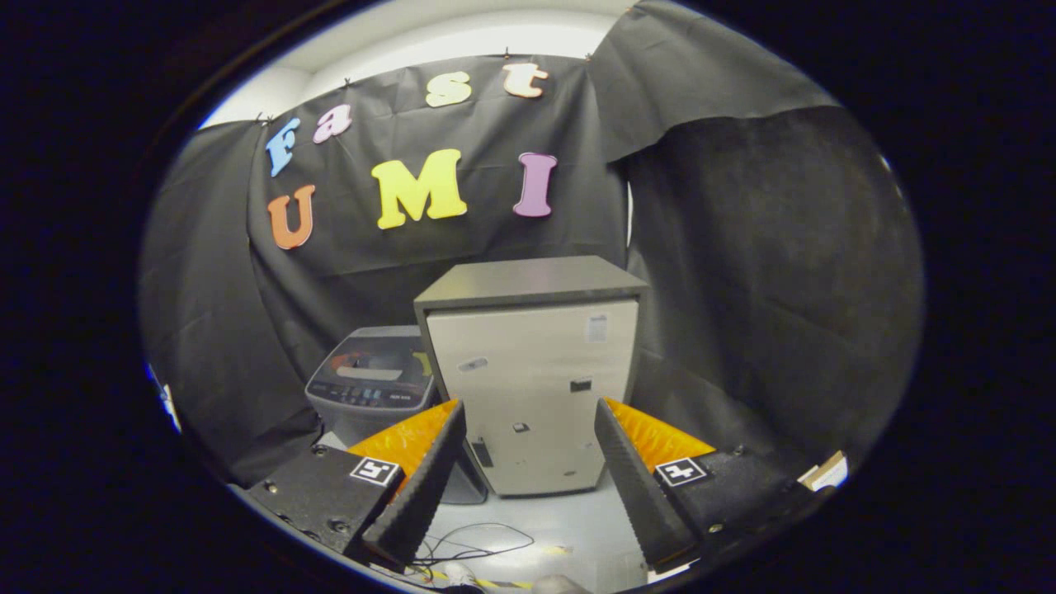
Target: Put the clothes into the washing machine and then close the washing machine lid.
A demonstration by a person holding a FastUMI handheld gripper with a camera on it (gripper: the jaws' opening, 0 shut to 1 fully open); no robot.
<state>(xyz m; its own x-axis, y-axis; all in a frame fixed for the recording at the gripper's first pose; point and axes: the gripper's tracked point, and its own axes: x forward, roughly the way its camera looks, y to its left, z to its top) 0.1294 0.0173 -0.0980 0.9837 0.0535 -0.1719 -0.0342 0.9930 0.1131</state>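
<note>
You are holding the gripper (528, 483) with its fingers spread wide and empty, well back from the washing machine (373, 381) beside a small fridge (532, 379). Its lid is lying closed; whether clothes are inside cannot be told.

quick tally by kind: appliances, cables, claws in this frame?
Washing machine: 1, lid shut, beside the cabinet
Boxy cabinet-style appliance: 1, beyond the fingers
Cable on the floor: 1 loose tangle, strands too thin to count
Claw: 1, open, holding nothing
Total: 4
</note>
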